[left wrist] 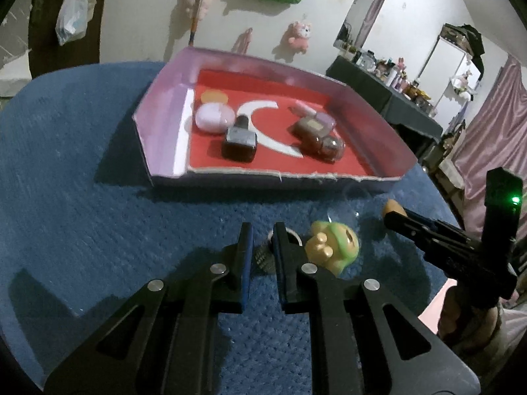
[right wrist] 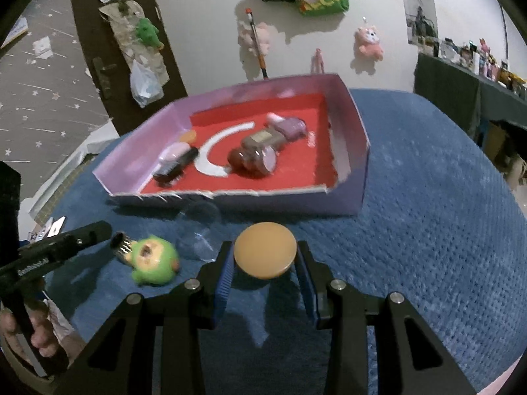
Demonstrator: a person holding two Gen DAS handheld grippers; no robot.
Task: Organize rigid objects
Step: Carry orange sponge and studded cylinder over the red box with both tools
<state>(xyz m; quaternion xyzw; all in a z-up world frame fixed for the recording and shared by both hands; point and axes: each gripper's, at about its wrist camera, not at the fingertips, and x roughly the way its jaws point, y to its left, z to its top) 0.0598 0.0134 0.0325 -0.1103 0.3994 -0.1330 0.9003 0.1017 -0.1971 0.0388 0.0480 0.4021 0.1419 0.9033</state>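
A: What's nearest?

B: The right hand-held gripper is clamped on a tan disc, pads against its rim on both sides, above the blue cloth on the table. It looks stiff, smooth and light; the rim is the right place, though a slick edge could slide if the squeeze eases.

A: And the left?

B: The left hand-held gripper has its fingers close together around a small dark ridged piece with a metal ring. I judge it gripped, but contact is partly hidden. That piece seems joined to the green toy figure lying just right of the fingers. The figure looks like hard, light plastic; the ridged stub gives a firmer hold than the rounded head.

A: Anything between them and the box?

B: Something clear, maybe a cup, lies near the box's front wall; hard to tell.

A: And farther?

B: The box with the red floor holds a black bottle, a pale oval case, a brown bottle and a purple item. Both held pieces sit short of it.
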